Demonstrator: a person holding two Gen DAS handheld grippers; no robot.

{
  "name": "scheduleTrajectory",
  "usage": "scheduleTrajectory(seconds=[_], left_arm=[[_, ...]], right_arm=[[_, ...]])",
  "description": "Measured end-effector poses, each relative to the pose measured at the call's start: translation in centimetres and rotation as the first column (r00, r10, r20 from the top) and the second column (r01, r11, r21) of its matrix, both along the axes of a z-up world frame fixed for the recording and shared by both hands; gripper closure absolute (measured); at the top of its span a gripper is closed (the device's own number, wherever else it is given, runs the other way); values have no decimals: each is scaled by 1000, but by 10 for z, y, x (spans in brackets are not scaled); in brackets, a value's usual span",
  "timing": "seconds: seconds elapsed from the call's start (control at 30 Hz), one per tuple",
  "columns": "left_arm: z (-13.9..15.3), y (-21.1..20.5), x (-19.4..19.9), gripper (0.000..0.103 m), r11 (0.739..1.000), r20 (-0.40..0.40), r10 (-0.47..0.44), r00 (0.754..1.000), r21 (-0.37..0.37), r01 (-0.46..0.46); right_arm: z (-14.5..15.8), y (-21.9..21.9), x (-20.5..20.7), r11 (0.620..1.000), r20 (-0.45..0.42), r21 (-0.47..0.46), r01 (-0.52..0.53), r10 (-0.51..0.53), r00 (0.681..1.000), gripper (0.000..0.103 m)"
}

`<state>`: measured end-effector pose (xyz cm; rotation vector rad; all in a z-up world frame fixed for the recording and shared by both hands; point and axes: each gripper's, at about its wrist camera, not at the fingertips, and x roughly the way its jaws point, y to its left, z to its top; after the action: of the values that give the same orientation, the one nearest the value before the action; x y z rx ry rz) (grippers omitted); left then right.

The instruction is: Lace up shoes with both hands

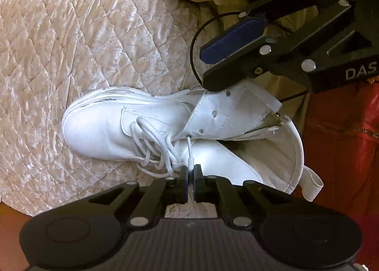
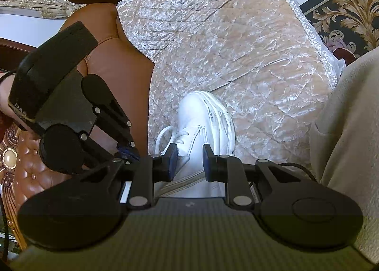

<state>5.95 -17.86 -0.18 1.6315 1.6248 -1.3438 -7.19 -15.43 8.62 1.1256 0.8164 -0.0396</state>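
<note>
- Quilted pink cover [image 1: 78, 34] over a brown leather sofa [image 2: 128, 57]; a patterned dark carpet [image 2: 350, 12] lies beyond.
- White high-top shoe [image 1: 99, 128] lies on its side on the cover, its lace [image 1: 154, 145] loosely bunched.
- Right tool [image 2: 188, 159], angled down, grasps the shoe's upper flap, hiding it.
- Left tool [image 1: 190, 171], pointing steeply down, is clenched on the lace tip [image 1: 190, 158].
</note>
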Motion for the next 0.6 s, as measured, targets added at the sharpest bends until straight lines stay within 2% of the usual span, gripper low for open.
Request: scheduleTrajectory(seconds=[0.37,0.43,0.6], left_arm=[[1,2,-15,100,993,8,-116,993,-8,116],[1,3,-15,101,992,5,-125,992,-8,125],[2,3,-15,101,992,10,-124,992,-5,124]], right_arm=[[-1,0,1,1000,5,8,-7,7,1000,77],[-1,-1,1,1000,5,11,-6,6,1000,72],[-2,-1,1,1000,8,14,-7,7,1000,71]])
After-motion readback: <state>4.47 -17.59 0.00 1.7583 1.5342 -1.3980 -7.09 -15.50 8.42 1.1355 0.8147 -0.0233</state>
